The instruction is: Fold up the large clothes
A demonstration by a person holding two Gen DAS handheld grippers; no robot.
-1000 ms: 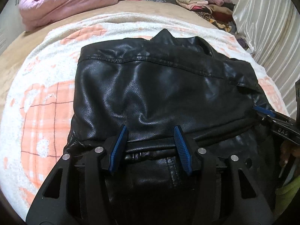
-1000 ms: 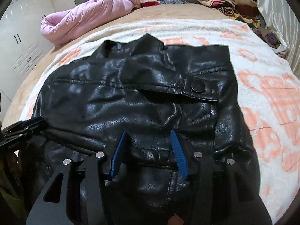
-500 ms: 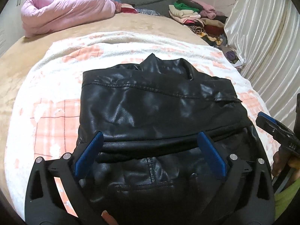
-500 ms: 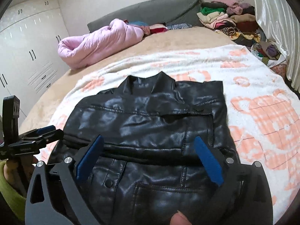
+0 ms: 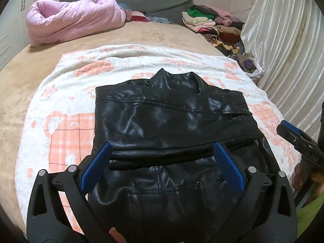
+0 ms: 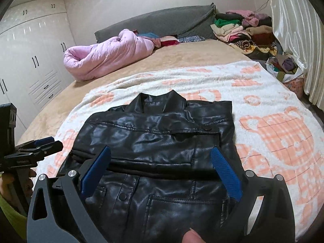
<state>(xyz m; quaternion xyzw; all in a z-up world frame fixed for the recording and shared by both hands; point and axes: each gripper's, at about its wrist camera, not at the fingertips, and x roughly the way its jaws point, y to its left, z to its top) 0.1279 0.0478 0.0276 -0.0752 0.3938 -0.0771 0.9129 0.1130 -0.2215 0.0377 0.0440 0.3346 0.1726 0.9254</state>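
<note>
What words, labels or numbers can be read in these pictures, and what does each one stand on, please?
"DXS", as best it reads: white letters on the black body of the right gripper, seen at the right edge of the left wrist view.
Pale printed line on the black body of the left gripper, seen in the right wrist view: too small and blurred to read.
Black leather jacket and white and orange blanket: no text visible.

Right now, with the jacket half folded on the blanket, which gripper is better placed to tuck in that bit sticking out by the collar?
Right, probably. The jacket has a flap jutting out on the right gripper's side, past its right finger. The left gripper sits over the other half. Both are open and empty.
</note>
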